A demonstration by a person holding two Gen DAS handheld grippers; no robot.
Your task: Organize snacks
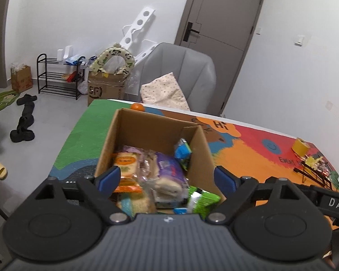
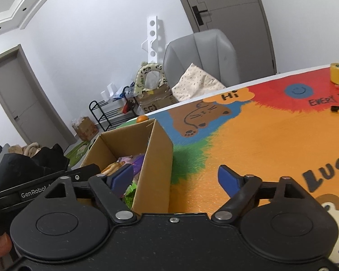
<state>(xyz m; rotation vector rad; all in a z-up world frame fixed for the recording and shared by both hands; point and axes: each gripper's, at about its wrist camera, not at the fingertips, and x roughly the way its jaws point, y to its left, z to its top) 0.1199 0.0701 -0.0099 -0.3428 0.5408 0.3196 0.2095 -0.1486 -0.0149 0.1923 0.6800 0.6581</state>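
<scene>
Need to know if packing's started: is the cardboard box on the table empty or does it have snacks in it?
It has snacks in it: the open-topped cardboard box holds several wrapped packets, among them a purple packet and a green one.

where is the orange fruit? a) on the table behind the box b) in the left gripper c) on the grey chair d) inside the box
a: the orange sits on the table just past the far rim of the box, outside it, and shows there in the right wrist view too.
</scene>
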